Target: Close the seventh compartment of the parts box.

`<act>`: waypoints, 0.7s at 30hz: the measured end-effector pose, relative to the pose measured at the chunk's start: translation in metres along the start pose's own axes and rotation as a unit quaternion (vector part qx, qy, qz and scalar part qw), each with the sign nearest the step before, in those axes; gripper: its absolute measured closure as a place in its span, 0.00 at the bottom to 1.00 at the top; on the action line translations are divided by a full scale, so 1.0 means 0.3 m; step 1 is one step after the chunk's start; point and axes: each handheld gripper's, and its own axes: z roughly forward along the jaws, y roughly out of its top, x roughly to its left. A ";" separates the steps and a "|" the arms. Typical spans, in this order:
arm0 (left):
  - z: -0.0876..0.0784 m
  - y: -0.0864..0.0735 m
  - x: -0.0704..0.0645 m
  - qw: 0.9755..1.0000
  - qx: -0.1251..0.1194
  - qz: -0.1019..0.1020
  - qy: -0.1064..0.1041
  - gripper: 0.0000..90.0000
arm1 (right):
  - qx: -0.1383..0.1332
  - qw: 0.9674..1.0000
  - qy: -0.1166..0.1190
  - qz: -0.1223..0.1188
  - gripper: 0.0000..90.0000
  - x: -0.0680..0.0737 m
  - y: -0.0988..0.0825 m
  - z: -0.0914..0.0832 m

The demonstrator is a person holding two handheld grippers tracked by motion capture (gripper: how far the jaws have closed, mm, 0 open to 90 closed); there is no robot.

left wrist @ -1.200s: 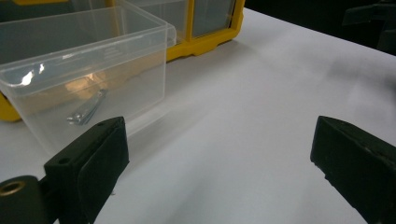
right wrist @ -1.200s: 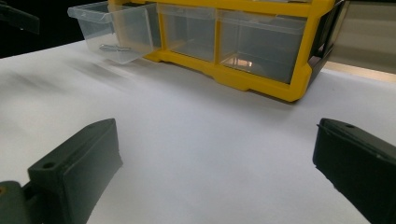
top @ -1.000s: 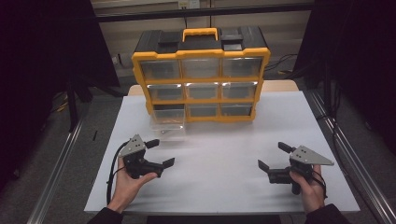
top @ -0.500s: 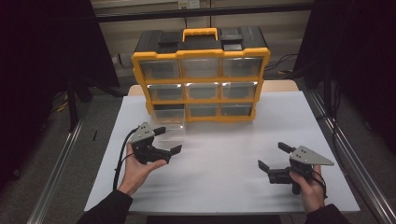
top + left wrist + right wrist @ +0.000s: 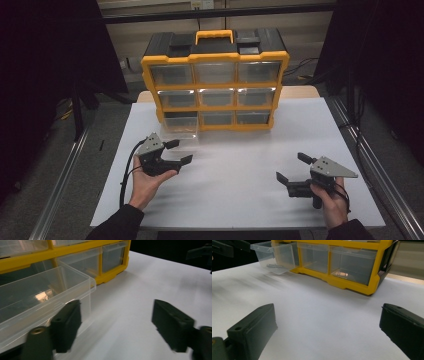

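Here, in the high view, my left tool [image 5: 176, 152] stands just before the clear drawer [image 5: 181, 131], which is pulled out of the bottom-left slot of the yellow organiser [image 5: 216, 82] at the back of the white surface [image 5: 240, 180]; the jaws have just been closing yet remain apart, with nothing pressed between them. My right tool [image 5: 291, 167] hovers well apart near the front right, jaws spread and empty. In the left gripper view, one jaw lies in front of the drawer's [image 5: 45, 297] front wall and corner, the other over bare surface; whether that pad touches the plastic I cannot tell. I judge the step to be taking hold of the drawer front, so I would centre the wall between the pads, close gently because thin clear plastic flexes, and move the drawer straight along its slot so that it does not jam. In the right gripper view, the open drawer [image 5: 274, 256] juts from the organiser [image 5: 352, 277] with a small metallic piece lying inside, too small to name. No brand, label or writing is legible in any view.
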 end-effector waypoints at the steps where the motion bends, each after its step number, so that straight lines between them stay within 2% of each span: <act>1: 0.000 -0.003 0.001 1.000 0.000 -0.001 0.000 0.31 | 0.000 1.000 0.000 0.000 0.00 0.000 0.000 0.000; 2: 0.000 -0.005 -0.006 1.000 -0.001 -0.006 0.010 0.33 | 0.000 1.000 0.001 -0.001 0.00 0.001 0.000 0.001; 3: -0.001 -0.006 0.002 1.000 0.000 0.000 -0.007 0.38 | 0.000 1.000 0.001 -0.001 0.00 0.001 0.000 0.001; 5: -0.001 -0.007 0.002 1.000 -0.002 -0.002 -0.007 0.40 | 0.000 1.000 0.001 -0.001 0.00 0.002 0.001 0.000; 6: -0.002 -0.007 -0.002 1.000 -0.001 -0.004 0.005 0.41 | -0.001 1.000 0.001 -0.001 0.00 0.002 0.001 0.000; 7: -0.002 -0.008 0.004 1.000 -0.001 -0.004 -0.008 0.43 | -0.001 1.000 0.001 -0.002 0.00 0.002 0.001 0.000; 10: 0.000 -0.013 0.009 1.000 0.000 -0.013 -0.014 0.49 | 0.000 1.000 0.002 -0.002 0.00 0.003 0.000 0.001; 11: 0.001 -0.013 0.008 1.000 0.003 -0.016 -0.010 0.52 | 0.001 1.000 0.002 0.000 0.00 0.004 0.000 0.001; 12: 0.001 -0.014 0.012 1.000 0.006 -0.012 -0.012 0.54 | 0.001 1.000 0.003 -0.001 0.00 0.003 0.000 0.001; 15: 0.003 -0.016 0.014 1.000 0.000 -0.023 -0.016 0.59 | 0.001 1.000 0.003 -0.001 0.00 0.002 0.000 0.001; 19: 0.000 -0.016 0.021 1.000 0.010 -0.016 -0.022 0.69 | 0.001 1.000 0.002 -0.001 0.00 0.003 0.000 0.001; 21: -0.003 -0.016 0.026 1.000 0.016 -0.016 -0.019 0.72 | 0.001 1.000 0.002 -0.002 0.00 0.002 0.000 0.001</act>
